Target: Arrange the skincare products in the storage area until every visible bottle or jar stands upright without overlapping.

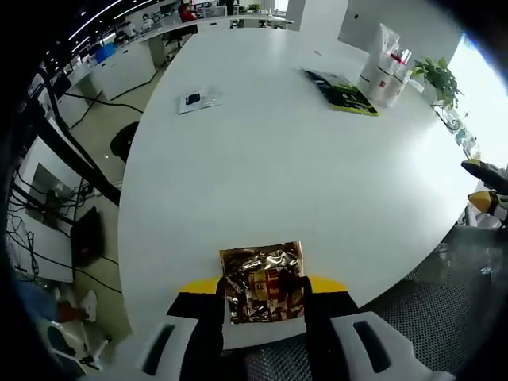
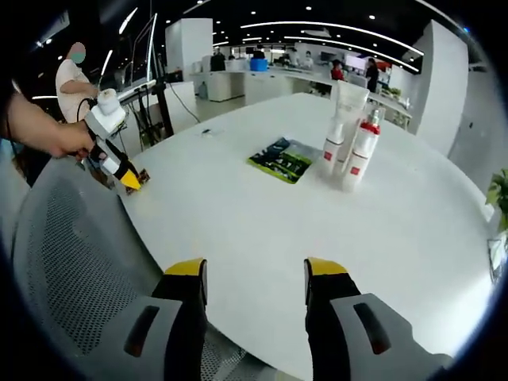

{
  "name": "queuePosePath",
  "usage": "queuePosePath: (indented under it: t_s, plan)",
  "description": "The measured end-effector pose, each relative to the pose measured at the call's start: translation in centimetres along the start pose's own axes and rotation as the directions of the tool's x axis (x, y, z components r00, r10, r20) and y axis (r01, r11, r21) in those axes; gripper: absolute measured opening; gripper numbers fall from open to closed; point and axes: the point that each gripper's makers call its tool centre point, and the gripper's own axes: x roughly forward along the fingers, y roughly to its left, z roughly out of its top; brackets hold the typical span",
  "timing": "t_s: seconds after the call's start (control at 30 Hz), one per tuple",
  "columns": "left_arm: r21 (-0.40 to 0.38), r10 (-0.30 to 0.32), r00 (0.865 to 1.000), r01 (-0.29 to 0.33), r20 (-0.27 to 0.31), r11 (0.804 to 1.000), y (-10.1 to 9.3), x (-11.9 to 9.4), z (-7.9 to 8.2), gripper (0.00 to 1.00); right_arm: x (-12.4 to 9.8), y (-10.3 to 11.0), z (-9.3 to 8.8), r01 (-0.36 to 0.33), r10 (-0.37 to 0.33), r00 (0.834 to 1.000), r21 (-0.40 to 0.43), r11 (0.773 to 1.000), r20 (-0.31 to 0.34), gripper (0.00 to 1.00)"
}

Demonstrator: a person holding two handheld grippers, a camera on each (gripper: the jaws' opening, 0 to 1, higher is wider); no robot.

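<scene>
The left gripper (image 1: 263, 295) pinches a gold foil packet (image 1: 262, 282) at the desk (image 1: 278, 167) edge, probably to move it. The right gripper (image 2: 255, 279) hovers, jaws spread. 2 white bottles (image 2: 351, 139) stand upright far across, beside a green packet (image 2: 282, 160).

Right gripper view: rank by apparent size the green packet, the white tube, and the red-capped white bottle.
1. green packet, lying flat, the widest spread.
2 and 3. white tube and red-capped bottle: standing side by side, close in size. The tube reaches higher in the view, but I would not rank them firmly.
</scene>
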Motion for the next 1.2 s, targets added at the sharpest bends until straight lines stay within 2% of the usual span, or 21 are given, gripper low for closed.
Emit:
queuePosePath:
  t_s: [0.1, 0.23, 0.3, 0.37, 0.47, 0.53, 0.57, 0.63, 0.67, 0.7, 0.8, 0.9, 1.0, 1.1, 1.2]
  plan:
    - [-0.008, -0.024, 1.000, 0.024, 0.006, 1.000, -0.4, 0.0, 0.1, 0.40, 0.0, 0.3, 0.2, -0.005, 0.006, 1.000, -0.015, 1.000, 0.000, 0.49]
    - [0.021, -0.049, 0.999, 0.049, 0.008, 0.999, -1.2, -0.2, 0.3, 0.40, -0.5, 0.7, 1.5, -0.002, 0.003, 1.000, -0.039, 0.999, 0.027, 0.49]
    - [0.035, -0.073, 0.997, 0.072, 0.030, 0.997, -1.9, -0.4, 0.8, 0.40, -0.5, 1.3, 2.1, -0.030, 0.030, 0.999, 0.005, 1.000, 0.033, 0.48]
    - [0.063, -0.093, 0.993, 0.089, 0.067, 0.994, -2.6, -0.7, 1.6, 0.40, -0.6, 2.8, 3.9, -0.104, 0.096, 0.990, 0.081, 0.991, 0.100, 0.47]
    - [0.048, -0.125, 0.989, 0.121, 0.078, 0.991, -4.0, -1.2, 1.8, 0.40, -0.3, 4.8, 4.8, -0.200, 0.184, 0.976, 0.149, 0.968, 0.118, 0.47]
    - [0.035, -0.166, 0.979, 0.163, 0.122, 0.986, -5.8, -1.5, 2.6, 0.40, 0.1, 6.3, 5.4, -0.256, 0.231, 0.962, 0.187, 0.948, 0.145, 0.44]
    - [0.032, -0.176, 0.976, 0.174, 0.124, 0.984, -6.2, -1.5, 2.7, 0.40, 0.3, 7.6, 5.6, -0.316, 0.287, 0.946, 0.229, 0.921, 0.148, 0.43]
    - [0.028, -0.214, 0.966, 0.212, 0.143, 0.977, -8.1, -1.6, 2.9, 0.40, 0.9, 9.1, 5.7, -0.364, 0.330, 0.931, 0.295, 0.884, 0.160, 0.42]
    - [0.034, -0.227, 0.964, 0.225, 0.141, 0.974, -9.1, -1.6, 2.8, 0.40, 1.1, 9.4, 5.6, -0.368, 0.334, 0.929, 0.304, 0.879, 0.158, 0.41]
    - [0.042, -0.240, 0.961, 0.236, 0.140, 0.971, -9.9, -1.6, 2.6, 0.40, 1.4, 9.8, 5.4, -0.367, 0.338, 0.930, 0.281, 0.887, 0.147, 0.39]
    - [0.099, -0.292, 0.948, 0.280, 0.128, 0.955, -12.3, -1.9, 2.0, 0.40, 1.6, 10.3, 5.2, -0.378, 0.354, 0.925, 0.271, 0.885, 0.136, 0.33]
    - [0.155, -0.321, 0.939, 0.301, 0.121, 0.941, -14.0, -2.5, 1.6, 0.40, 1.6, 10.1, 4.8, -0.406, 0.384, 0.914, 0.299, 0.864, 0.130, 0.27]
    - [0.175, -0.348, 0.928, 0.324, 0.133, 0.930, -14.9, -3.0, 1.7, 0.40, 1.8, 9.6, 4.5, -0.402, 0.381, 0.915, 0.350, 0.846, 0.132, 0.24]
    - [0.205, -0.367, 0.918, 0.335, 0.148, 0.920, -15.7, -3.6, 2.0, 0.40, 1.8, 10.5, 4.3, -0.444, 0.429, 0.894, 0.404, 0.800, 0.132, 0.23]
    - [0.220, -0.380, 0.910, 0.341, 0.165, 0.914, -16.1, -4.0, 2.2, 0.40, 1.9, 11.3, 4.2, -0.467, 0.457, 0.881, 0.389, 0.794, 0.124, 0.22]
